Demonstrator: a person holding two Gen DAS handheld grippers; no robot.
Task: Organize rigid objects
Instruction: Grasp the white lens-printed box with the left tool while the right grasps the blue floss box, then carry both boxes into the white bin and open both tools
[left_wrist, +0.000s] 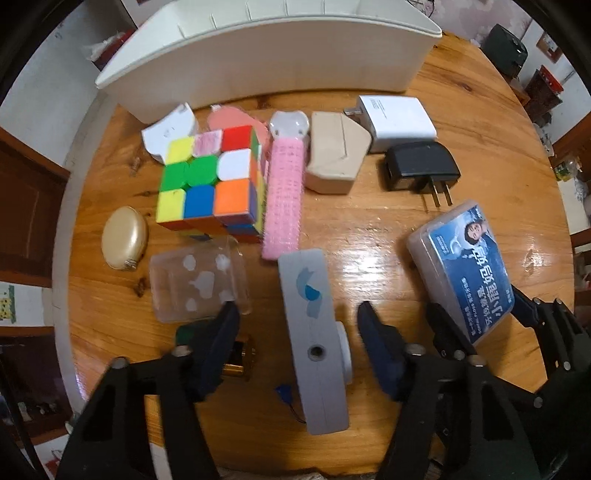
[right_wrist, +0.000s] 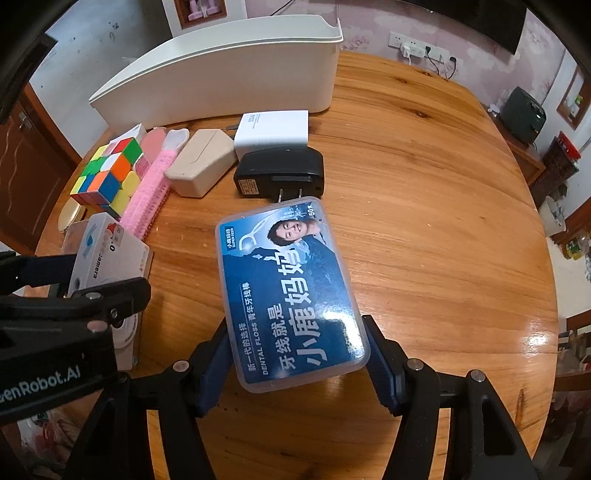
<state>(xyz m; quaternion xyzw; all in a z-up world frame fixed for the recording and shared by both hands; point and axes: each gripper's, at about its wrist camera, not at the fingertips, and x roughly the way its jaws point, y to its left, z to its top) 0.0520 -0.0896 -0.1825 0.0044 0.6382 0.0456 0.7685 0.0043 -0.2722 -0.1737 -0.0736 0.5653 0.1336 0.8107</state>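
A grey-white camera box (left_wrist: 314, 332) lies on the round wooden table (left_wrist: 369, 229), and my left gripper (left_wrist: 299, 321) straddles it, open, with a gap between each finger and the box. In the right wrist view my right gripper (right_wrist: 297, 350) is shut on the near end of a clear dental floss box (right_wrist: 288, 288) with a blue label; both pads press its long sides. The same floss box (left_wrist: 465, 273) shows at the right of the left wrist view. A long white bin (left_wrist: 258, 48) stands at the back of the table.
Between the bin and the grippers lie a Rubik's cube (left_wrist: 210, 181), a pink hair roller (left_wrist: 282, 199), a beige case (left_wrist: 332, 155), a white charger (left_wrist: 399, 122), a black charger (left_wrist: 421, 166), a gold oval case (left_wrist: 123, 236) and a clear box (left_wrist: 199, 284). A battery (left_wrist: 240, 358) lies by the left finger.
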